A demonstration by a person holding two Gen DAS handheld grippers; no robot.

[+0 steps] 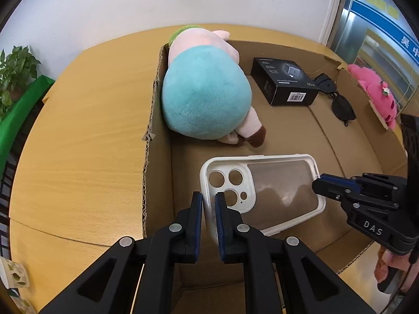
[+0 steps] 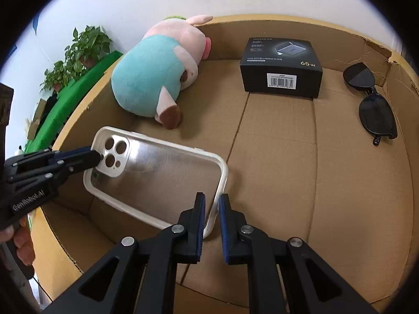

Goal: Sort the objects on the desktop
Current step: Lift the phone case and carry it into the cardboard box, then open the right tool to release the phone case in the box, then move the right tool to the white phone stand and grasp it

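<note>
Both grippers hold one phone case (image 1: 262, 191) over the floor of an open cardboard box (image 1: 348, 141). The left gripper (image 1: 208, 204) pinches the case's rim at the camera-cutout end, its blue pads pressed on either side of the white edge; seen from the right wrist, its tips sit by the lens holes. The right gripper (image 2: 211, 209) clamps the opposite short end — the white rim runs between its two pads. The case (image 2: 157, 175) is clear-backed with a white frame, tilted, and lifted above the cardboard; whether any corner touches the floor is hard to tell. Deeper in the box a plush pig (image 1: 207, 89) in teal lies against the left wall, a black charger box (image 1: 285, 83) sits near the back, and sunglasses (image 1: 337, 99) lie just beside it by the right wall. A pink plush (image 1: 377, 91) rests outside the box on the table (image 1: 86, 136).
</note>
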